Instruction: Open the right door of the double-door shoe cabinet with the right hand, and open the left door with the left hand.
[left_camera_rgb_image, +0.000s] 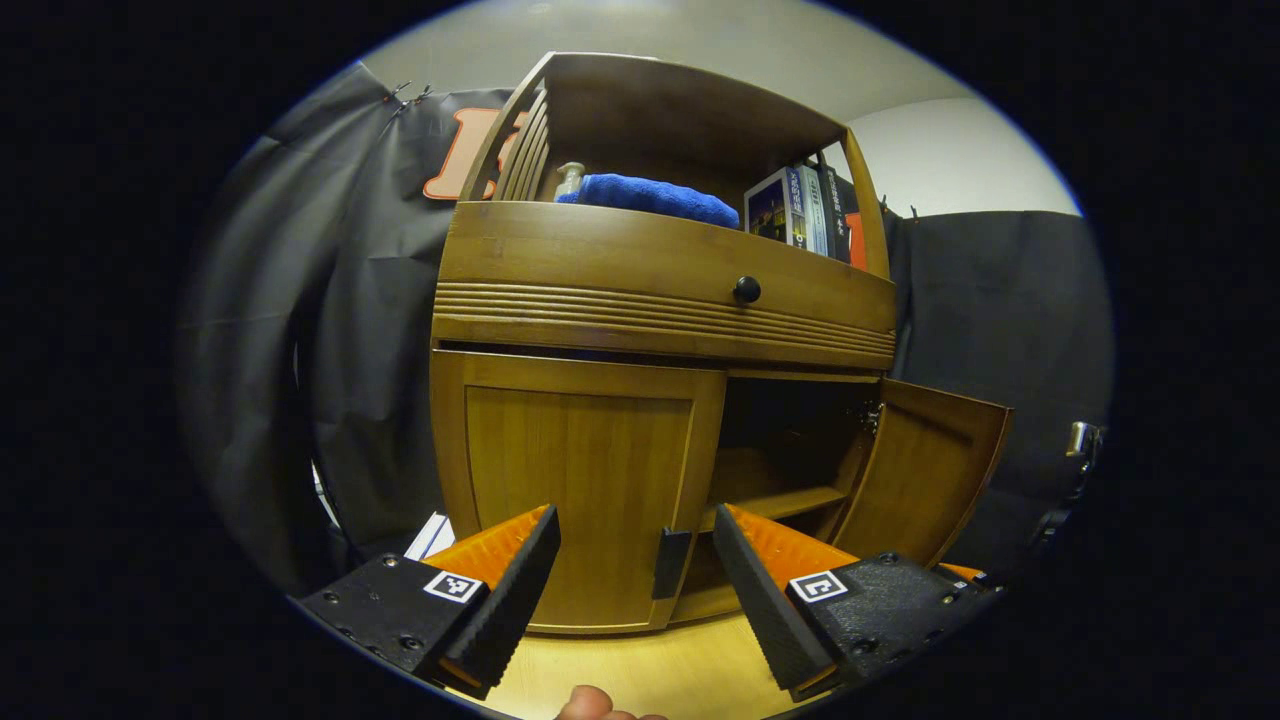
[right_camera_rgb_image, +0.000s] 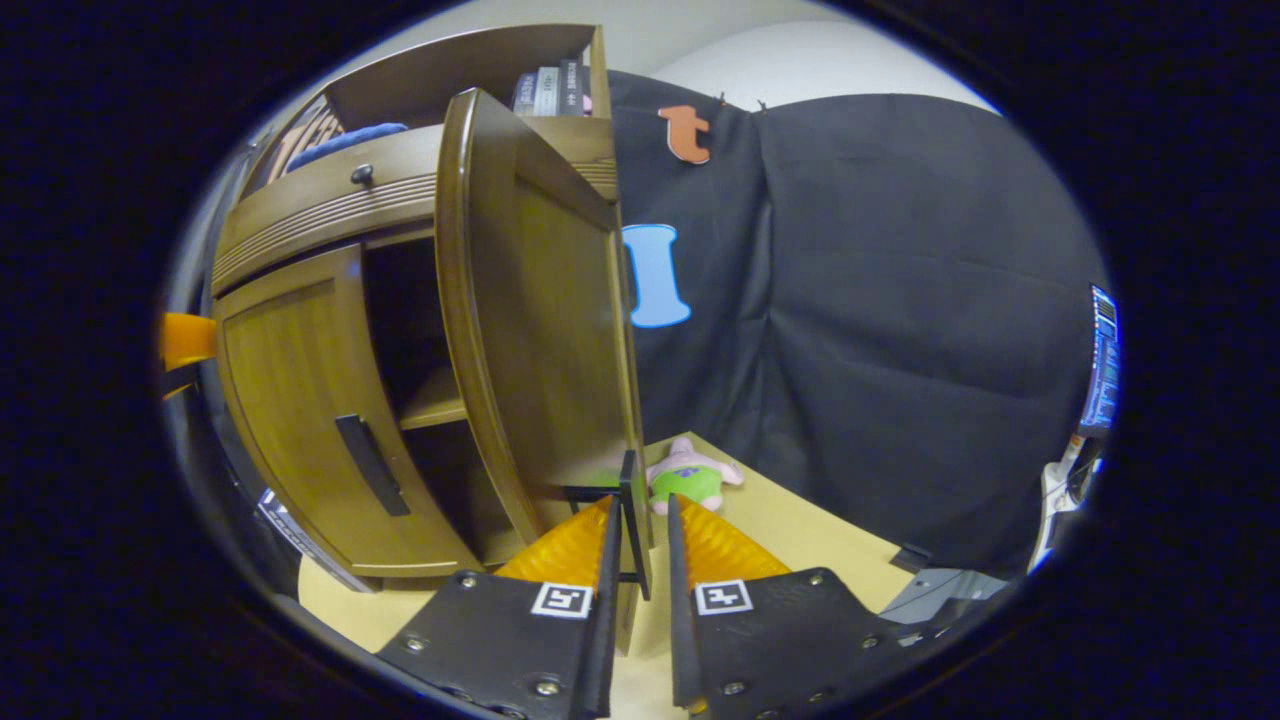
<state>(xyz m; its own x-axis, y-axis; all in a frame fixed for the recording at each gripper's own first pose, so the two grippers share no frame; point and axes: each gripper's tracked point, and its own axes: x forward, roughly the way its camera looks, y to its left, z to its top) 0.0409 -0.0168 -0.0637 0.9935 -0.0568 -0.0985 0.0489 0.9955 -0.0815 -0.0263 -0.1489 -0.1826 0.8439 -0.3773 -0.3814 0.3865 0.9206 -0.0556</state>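
We read the left door as a stiff, hinged wooden panel, light to swing; the hold we would take is its dark handle on the free edge, which sits just ahead of the left gripper, between its wide-spread fingers and untouched. The right gripper has its fingers closed on the right door's handle, with the right door swung out directly ahead of it. Count on the shoe cabinet: two doors, two door handles, one drawer knob, one plush toy beyond the right fingers.
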